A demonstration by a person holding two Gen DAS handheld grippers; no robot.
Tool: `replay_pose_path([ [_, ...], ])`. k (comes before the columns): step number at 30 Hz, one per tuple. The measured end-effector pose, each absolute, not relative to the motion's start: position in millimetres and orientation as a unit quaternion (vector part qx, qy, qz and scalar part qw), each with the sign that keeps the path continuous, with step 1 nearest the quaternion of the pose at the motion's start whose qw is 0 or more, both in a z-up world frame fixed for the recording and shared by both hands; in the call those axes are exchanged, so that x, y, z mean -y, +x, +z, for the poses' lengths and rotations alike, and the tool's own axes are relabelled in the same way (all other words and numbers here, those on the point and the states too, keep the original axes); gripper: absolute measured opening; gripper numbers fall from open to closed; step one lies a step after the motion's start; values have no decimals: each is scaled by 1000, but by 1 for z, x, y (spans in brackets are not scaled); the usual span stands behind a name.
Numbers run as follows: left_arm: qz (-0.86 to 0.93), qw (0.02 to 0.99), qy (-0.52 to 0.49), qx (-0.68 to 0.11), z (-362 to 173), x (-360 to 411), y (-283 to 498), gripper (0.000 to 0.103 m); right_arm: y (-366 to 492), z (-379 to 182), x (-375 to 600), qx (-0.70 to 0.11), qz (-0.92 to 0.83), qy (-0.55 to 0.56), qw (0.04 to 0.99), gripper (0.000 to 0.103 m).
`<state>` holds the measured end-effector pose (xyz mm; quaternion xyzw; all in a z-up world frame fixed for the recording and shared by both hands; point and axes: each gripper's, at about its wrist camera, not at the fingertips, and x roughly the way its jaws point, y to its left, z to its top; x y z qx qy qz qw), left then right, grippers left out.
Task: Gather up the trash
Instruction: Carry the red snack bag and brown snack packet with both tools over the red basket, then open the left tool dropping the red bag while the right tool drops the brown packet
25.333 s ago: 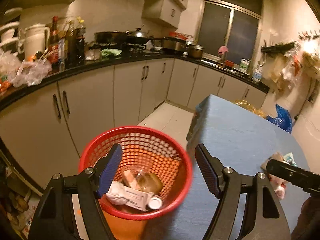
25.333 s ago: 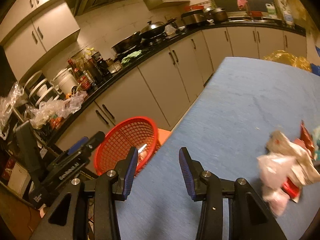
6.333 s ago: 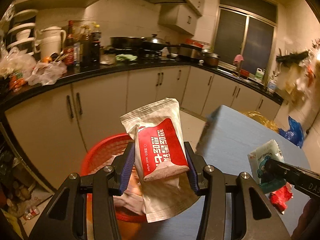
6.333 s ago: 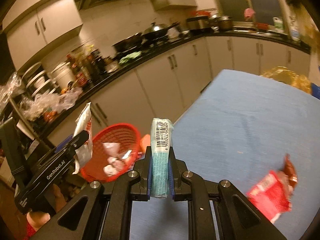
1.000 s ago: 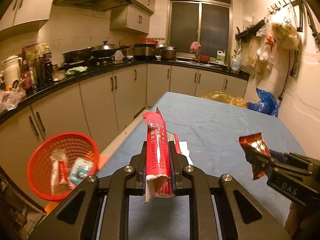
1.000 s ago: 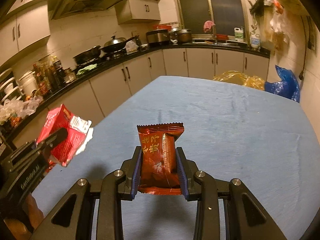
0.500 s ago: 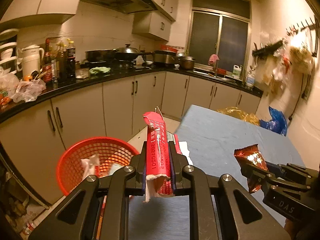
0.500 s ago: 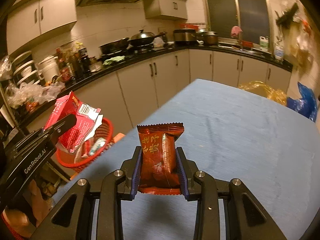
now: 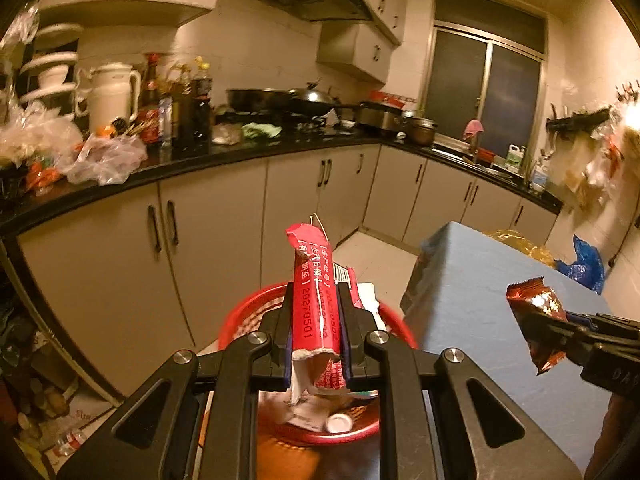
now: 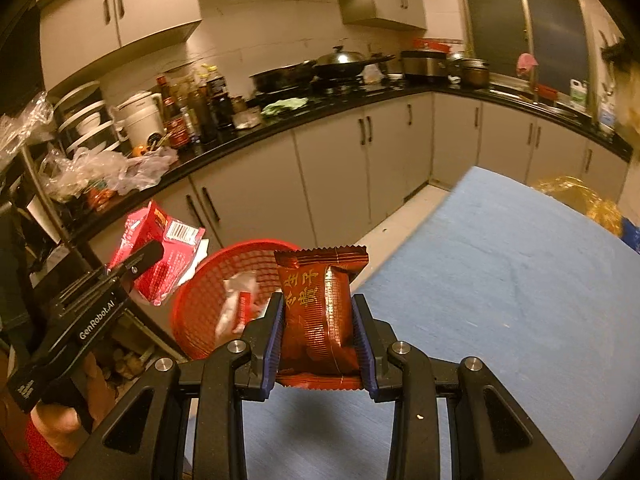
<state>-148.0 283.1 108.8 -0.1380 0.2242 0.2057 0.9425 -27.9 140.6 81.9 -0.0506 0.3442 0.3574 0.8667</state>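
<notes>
Our left tool [image 9: 316, 332] pinches a flattened red packet [image 9: 310, 292] edge-on, long axis standing toward twelve o'clock, with the red basket [image 9: 240, 312] directly beneath and behind it. Our right tool [image 10: 318, 332] clamps a dark red snack pouch [image 10: 320, 312] over the blue bench [image 10: 500, 300]; there the basket [image 10: 192, 316] lies at ten o'clock. We judge the left nearer the drop.

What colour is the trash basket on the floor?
Red, a mesh basket; the right wrist view shows it best.
</notes>
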Motion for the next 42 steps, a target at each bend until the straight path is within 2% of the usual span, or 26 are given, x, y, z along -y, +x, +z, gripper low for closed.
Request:
replay_pose_path([
  [15,212,934,-146,-249,81,-306,-146,16,2,53,-207,-396,381,-53,834,36],
  [42,203,928,-134,-283,47,-306,-125,16,31,17,-236,-444,365,-56,816,38],
])
